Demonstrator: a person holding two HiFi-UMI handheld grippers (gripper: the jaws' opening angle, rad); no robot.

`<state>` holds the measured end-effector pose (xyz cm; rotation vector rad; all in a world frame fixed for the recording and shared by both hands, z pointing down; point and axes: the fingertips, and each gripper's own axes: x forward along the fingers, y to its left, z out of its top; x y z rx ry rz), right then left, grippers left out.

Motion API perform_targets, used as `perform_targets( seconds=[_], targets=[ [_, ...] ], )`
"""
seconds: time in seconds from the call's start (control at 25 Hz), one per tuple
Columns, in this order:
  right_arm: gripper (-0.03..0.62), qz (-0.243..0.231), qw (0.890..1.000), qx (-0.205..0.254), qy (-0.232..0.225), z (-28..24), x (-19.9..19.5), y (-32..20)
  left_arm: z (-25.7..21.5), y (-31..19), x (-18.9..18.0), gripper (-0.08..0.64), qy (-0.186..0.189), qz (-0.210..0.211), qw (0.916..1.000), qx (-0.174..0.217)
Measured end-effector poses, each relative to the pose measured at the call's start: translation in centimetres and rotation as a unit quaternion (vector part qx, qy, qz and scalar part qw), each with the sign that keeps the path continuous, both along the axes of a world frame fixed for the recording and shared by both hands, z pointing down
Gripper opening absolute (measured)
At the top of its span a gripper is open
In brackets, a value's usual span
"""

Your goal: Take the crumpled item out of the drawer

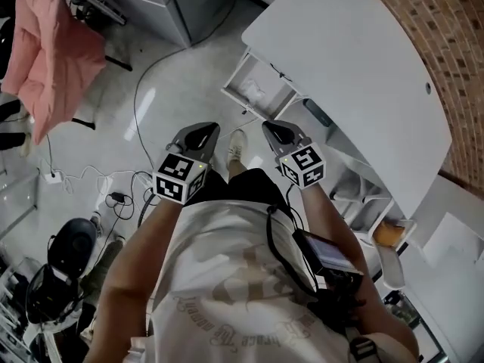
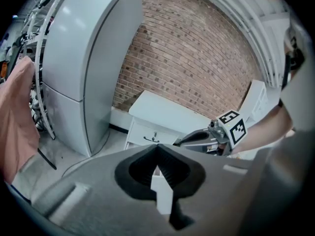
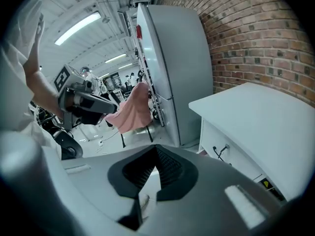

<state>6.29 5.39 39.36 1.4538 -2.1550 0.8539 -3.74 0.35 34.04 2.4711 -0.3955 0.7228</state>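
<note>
1. The open drawer (image 1: 239, 66) stands pulled out of the white cabinet (image 1: 340, 59) toward the person, so its inside can be reached from above.
2. Inside the open drawer lies a small pale lump (image 1: 253, 91). It is too small in the head view to be sure, but I take it for the crumpled item, and nothing touches it.
3. The left gripper (image 1: 206, 131) hangs on the person's side of the open drawer, near its front but apart from it. Its fingers meet at the tips and hold nothing.
4. The right gripper (image 1: 274, 131) hangs beside the left one, equally short of the open drawer. Its fingers are pressed fully together and are also empty.
5. Both grippers point forward and down toward the open drawer. This looks like an approach, as neither is over the drawer yet.
6. With the fingers closed nothing can be picked up. Whichever gripper goes in will probably have to spread its fingers before it dips below the open drawer's rim, then close them around the soft lump.
7. The pink garment (image 1: 47, 59) hangs well apart from the open drawer, across the floor, and has no part in the task.
</note>
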Motion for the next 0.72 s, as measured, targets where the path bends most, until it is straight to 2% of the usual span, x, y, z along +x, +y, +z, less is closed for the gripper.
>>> perform_targets(
  seconds=[0.36,0.56,0.72],
  targets=[
    [0.008,-0.039,0.998,-0.029,0.025,6.3,2.1,-1.4,4.7,1.0,1.7,0.003,-0.029,-0.075,0.9963,-0.030],
    [0.008,-0.057,0.996,-0.050,0.039,9.3,2.4,-1.7,6.5,1.5,2.5,0.003,-0.035,-0.085,0.9953,-0.032],
    [0.008,-0.083,0.993,-0.063,0.047,11.2,2.2,-1.5,7.6,1.9,2.4,0.003,-0.040,-0.110,0.9924,-0.039]
  ],
)
